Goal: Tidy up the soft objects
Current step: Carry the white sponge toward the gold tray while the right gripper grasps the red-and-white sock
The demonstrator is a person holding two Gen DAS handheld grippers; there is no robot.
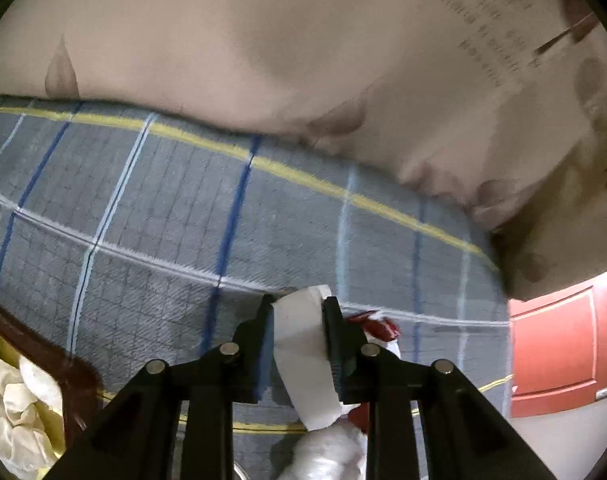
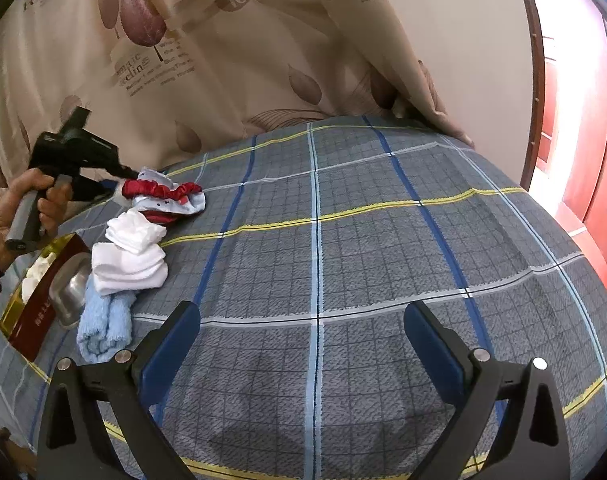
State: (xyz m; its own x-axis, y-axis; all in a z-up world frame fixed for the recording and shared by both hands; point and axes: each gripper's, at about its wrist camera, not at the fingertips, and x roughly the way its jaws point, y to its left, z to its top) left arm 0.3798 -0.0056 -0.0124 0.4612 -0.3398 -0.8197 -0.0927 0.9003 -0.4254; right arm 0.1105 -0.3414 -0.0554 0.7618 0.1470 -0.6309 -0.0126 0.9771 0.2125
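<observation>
Between the pads of the left gripper (image 1: 299,344) a strip of white fabric (image 1: 303,360) is pinched, the jaws drawn close on it. At 3 o'clock of the grip a red-and-white frilled garment (image 1: 377,326) is seen on the grey plaid bedspread (image 1: 163,208). From the right wrist, that gripper is seen at 9 o'clock, held by a hand (image 2: 27,208) and tipped down onto the frilled garment. Just toward 6 o'clock from it white socks (image 2: 129,252) are piled, then a light-blue towel (image 2: 105,326) (rolled loosely), touching the socks. At 8 o'clock a dark red box (image 2: 33,324) with a metal object (image 2: 69,292) against it is set. The right gripper (image 2: 303,344) is held wide open over bare bedspread, nothing between its fingers. Beyond, at 12 o'clock, a leaf-printed curtain (image 2: 223,60) is hung; at 3 o'clock a red door (image 2: 583,152) is seen.
</observation>
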